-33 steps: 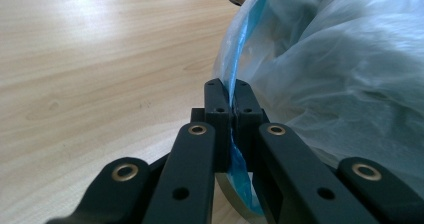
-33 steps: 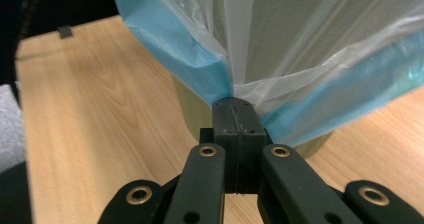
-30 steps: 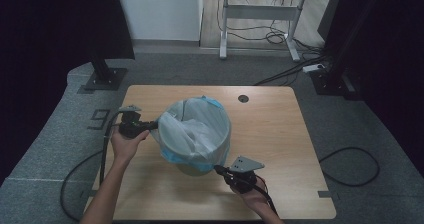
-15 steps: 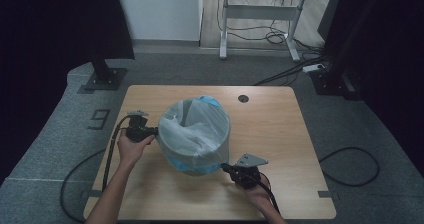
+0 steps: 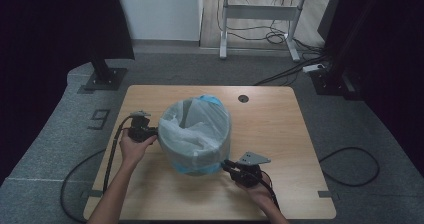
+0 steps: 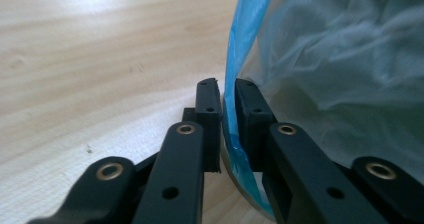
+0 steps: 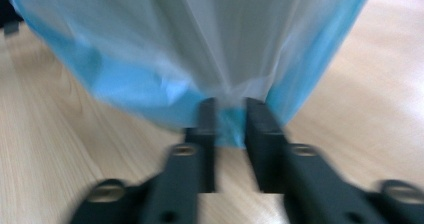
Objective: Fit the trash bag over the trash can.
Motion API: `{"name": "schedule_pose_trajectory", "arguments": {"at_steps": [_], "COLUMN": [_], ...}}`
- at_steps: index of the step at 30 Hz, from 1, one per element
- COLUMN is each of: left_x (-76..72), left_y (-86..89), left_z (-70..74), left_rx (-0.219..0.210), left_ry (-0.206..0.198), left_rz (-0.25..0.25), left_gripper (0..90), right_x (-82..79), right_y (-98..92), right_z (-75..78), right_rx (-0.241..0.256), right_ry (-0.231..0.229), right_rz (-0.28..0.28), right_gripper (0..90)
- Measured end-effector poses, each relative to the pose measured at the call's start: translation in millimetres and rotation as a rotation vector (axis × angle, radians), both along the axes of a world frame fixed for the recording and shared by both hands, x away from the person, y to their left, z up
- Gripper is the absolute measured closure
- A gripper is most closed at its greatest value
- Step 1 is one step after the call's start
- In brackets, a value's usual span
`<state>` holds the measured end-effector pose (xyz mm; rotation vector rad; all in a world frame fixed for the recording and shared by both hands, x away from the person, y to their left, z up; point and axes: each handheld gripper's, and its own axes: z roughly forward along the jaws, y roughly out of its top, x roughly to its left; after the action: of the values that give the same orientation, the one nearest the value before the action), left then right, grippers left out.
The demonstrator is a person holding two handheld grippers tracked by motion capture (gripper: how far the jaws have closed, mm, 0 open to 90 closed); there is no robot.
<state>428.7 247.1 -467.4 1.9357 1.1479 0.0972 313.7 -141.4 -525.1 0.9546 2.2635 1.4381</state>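
Note:
A round bin lined with a thin white and blue plastic bag (image 5: 196, 134) stands upright in the middle of the wooden table (image 5: 280, 134). My left gripper (image 5: 155, 131) is at the bin's left side, shut on the bag's blue edge (image 6: 235, 49), which runs between the left gripper's (image 6: 227, 91) jaws. My right gripper (image 5: 226, 165) sits low at the bin's front right. In the right gripper view the bag (image 7: 200, 39) hangs down and a bunched blue fold lies between the right gripper's (image 7: 231, 111) jaws, which press on it.
A small dark round hole (image 5: 243, 98) lies in the table behind the bin. Cables trail from both grippers over the table's front and left edges. A black stand base (image 5: 102, 78) and a desk frame (image 5: 260, 14) stand on the floor beyond.
The left gripper has moved a little right and down along the bin's side. The right gripper has slid slightly right. The bag looks pulled lower over the bin.

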Motion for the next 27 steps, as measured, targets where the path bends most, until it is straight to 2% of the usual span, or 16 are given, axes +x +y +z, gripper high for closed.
{"name": "schedule_pose_trajectory", "arguments": {"at_steps": [3,6,8,11,12,15,18,21,27], "left_x": [0.0,0.0,0.3,0.8,1.1,2.4,4.0,5.1,5.2], "left_y": [4.5,7.5,8.6,8.7,8.5,7.3,6.2,5.6,6.2], "left_z": [3.9,5.8,6.6,7.1,7.4,8.8,11.2,12.7,15.7], "left_rx": [-0.027,-0.033,-0.037,-0.047,-0.047,-0.051,-0.054,-0.056,-0.063], "left_ry": [-0.011,-0.022,-0.026,-0.035,-0.038,-0.041,-0.048,-0.053,-0.059], "left_rz": [0.007,0.008,0.011,0.015,0.013,0.012,0.008,0.006,0.006], "left_gripper": [82.1,83.1,83.8,84.7,84.9,85.2,85.7,86.3,86.6], "right_x": [-5.5,-9.5,-9.6,-2.0,3.6,18.8,37.5,56.5,96.0], "right_y": [-7.7,-23.3,-32.2,-42.6,-42.9,-35.5,-22.4,-9.6,16.2], "right_z": [16.2,37.3,51.8,81.8,94.8,120.3,139.4,149.6,152.7], "right_rx": [0.024,0.063,0.084,0.12,0.124,0.12,0.097,0.086,0.051], "right_ry": [-0.044,-0.089,-0.121,-0.171,-0.188,-0.217,-0.229,-0.219,-0.159], "right_rz": [-0.038,-0.113,-0.153,-0.183,-0.186,-0.172,-0.152,-0.121,-0.07], "right_gripper": [66.3,56.2,54.6,53.0,52.5,51.3,50.7,49.9,48.0]}}
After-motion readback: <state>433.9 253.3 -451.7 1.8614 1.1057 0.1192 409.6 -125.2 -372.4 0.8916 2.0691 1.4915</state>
